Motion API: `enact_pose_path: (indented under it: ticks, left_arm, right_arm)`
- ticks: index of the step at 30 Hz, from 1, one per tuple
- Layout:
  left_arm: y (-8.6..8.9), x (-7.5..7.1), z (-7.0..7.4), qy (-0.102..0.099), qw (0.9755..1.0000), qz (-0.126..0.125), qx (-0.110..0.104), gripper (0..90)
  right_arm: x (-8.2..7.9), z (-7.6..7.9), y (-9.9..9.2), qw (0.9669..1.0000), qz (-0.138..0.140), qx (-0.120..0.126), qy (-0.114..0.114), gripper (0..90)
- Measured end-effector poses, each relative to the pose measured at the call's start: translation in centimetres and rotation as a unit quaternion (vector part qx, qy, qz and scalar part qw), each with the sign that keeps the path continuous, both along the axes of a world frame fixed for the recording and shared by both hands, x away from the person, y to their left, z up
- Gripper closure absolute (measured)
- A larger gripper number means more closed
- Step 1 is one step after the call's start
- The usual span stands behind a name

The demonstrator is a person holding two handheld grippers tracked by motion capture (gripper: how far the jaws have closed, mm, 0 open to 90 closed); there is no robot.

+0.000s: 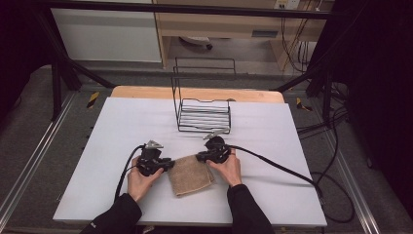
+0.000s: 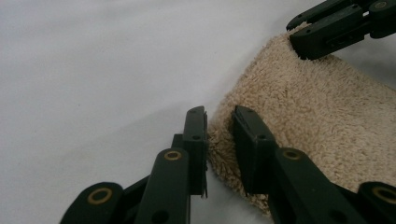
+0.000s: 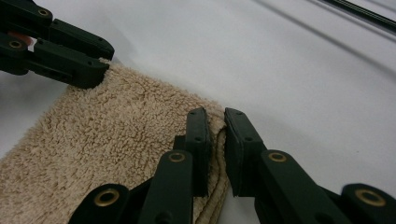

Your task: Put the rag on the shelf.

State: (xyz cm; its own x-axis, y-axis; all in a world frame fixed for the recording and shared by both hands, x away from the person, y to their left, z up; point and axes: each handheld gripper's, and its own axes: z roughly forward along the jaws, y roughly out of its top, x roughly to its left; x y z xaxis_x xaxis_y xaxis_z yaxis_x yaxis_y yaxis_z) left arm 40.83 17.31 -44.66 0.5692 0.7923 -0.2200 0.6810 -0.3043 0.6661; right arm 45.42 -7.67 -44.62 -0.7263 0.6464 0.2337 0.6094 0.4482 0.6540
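1. A folded tan towel (image 1: 190, 174) lies flat near the front middle of the desk (image 1: 122, 126), between the person's two hands and within easy reach of both.
2. The left hand-held gripper (image 2: 219, 140) has its jaws narrowed around the towel's near corner, with pile bunched between them; it looks like a pinch on the edge, probably for lifting or unfolding.
3. The right hand-held gripper (image 3: 215, 140) is nearly closed on the opposite corner, where the folded layers show as a seam between its jaws.
4. Holding the two far corners at once suggests that the cloth is meant to be raised evenly or spread out.
5. The desk has a plain white top, and a black wire rack (image 1: 202, 109) stands well behind the towel.
6. Beyond are grey floor, cables and pale wooden furniture.
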Motion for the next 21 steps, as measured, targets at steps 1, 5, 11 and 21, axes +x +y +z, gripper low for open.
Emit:
enact_pose_path:
  ticks: [1, 5, 11, 21]
  left_arm:
    - [0.0, 0.0, 0.0, 0.003, 1.0000, 0.002, -0.001, 75.2]
    - [-0.1, 0.1, 0.0, 0.008, 1.0000, 0.005, -0.001, 76.6]
    - [-0.2, 0.2, 0.1, 0.018, 0.9998, 0.004, -0.005, 82.8]
    - [-0.1, -0.5, 1.1, -0.023, 0.9995, -0.001, -0.022, 84.2]
  right_arm:
    - [0.1, -0.1, 0.0, 1.0000, 0.003, 0.001, 0.000, 79.8]
    - [0.1, -0.1, 0.0, 1.0000, 0.004, 0.001, 0.003, 80.7]
    - [0.1, 0.0, 0.0, 1.0000, -0.003, 0.006, 0.007, 83.8]
    - [-0.9, 1.5, -0.5, 0.9997, -0.004, 0.013, -0.020, 84.7]
